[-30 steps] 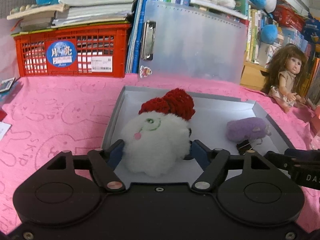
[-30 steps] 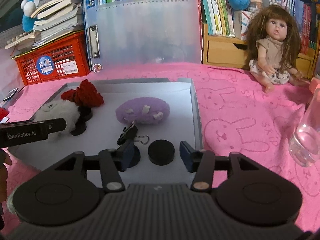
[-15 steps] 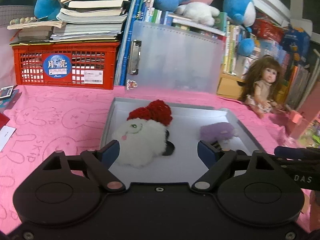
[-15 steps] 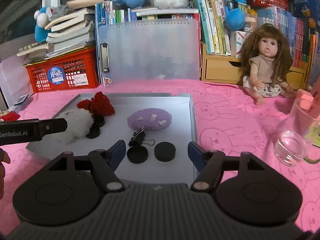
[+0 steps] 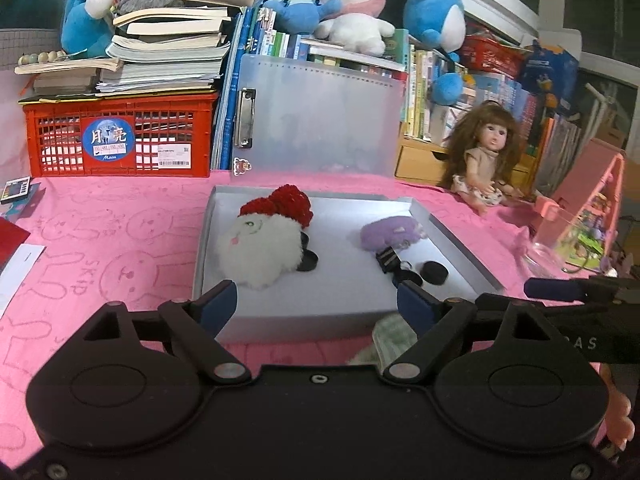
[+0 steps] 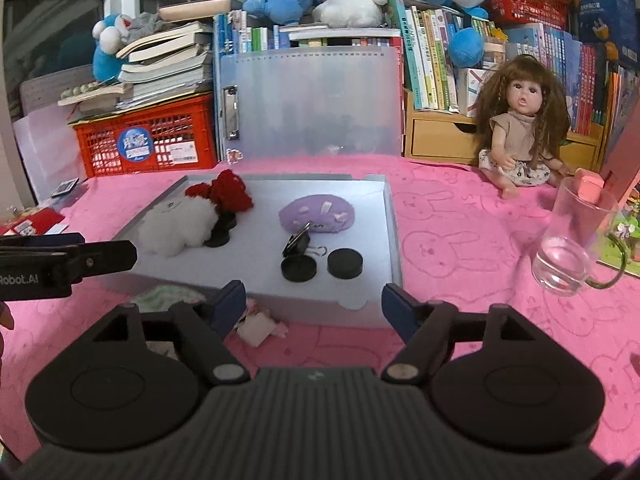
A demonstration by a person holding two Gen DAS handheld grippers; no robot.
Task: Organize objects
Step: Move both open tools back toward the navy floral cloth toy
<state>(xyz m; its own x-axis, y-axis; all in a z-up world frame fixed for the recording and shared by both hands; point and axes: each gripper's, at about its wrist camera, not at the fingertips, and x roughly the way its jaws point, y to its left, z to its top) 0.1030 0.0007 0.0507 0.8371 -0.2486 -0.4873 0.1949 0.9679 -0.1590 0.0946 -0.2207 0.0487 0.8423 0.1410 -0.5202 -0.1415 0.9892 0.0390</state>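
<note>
A grey tray [image 5: 202,248] [image 6: 394,240] lies on the pink cloth. In it are a white plush with a red hat [image 5: 256,252] [image 6: 176,224], a purple plush [image 5: 390,232] [image 6: 316,214], a black binder clip [image 5: 388,258] [image 6: 298,240] and black discs [image 5: 434,272] [image 6: 344,263]. My left gripper [image 5: 314,296] hangs open just short of the tray's near wall, holding nothing. My right gripper [image 6: 313,294] is back over the tray's near edge. Its jaws are opening and nothing is between them.
A glass mug [image 6: 568,256] stands right of the tray, with a doll [image 6: 516,140] behind it. A red crate [image 5: 116,136] and a clear clipboard [image 5: 320,120] stand at the back. Crumpled scraps [image 6: 256,326] and a green checked cloth [image 6: 164,296] lie before the tray.
Both grippers have drawn back from the tray and risen a little. The left one let go of the white plush and widened. The right one left the black disc and widened.
</note>
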